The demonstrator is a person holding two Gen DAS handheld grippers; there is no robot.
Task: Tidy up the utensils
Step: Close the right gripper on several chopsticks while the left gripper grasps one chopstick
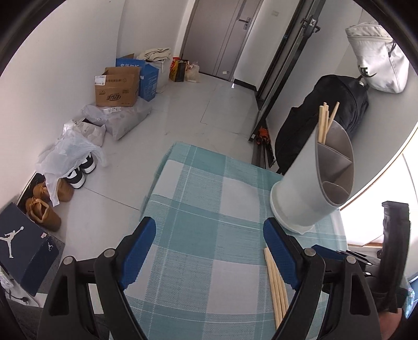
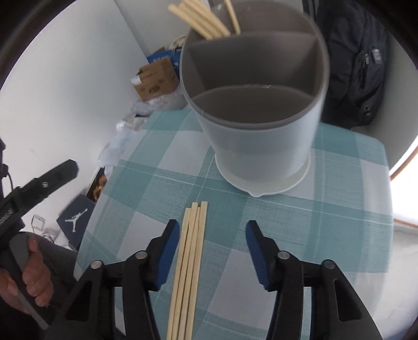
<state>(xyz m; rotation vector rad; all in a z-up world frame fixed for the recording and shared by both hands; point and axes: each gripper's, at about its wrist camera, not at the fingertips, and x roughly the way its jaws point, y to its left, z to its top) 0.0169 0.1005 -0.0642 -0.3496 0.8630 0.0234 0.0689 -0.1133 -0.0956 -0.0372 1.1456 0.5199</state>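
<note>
Chopsticks (image 2: 189,264) between right view's jaws only

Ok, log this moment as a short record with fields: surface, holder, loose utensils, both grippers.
surface: checked tablecloth
holder: grey divided utensil holder, upright, chopsticks in far compartment
loose utensils: bundle of chopsticks lying flat on cloth
left hand-held gripper: open, holding nothing
right hand-held gripper: open, straddling the bundle, not closed on it

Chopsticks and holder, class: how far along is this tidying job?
Done: several chopsticks already stand in the holder's back compartment. In hand: nothing; the right gripper hangs open over the loose chopsticks, and the left gripper is open too. Left: those table chopsticks.
</note>
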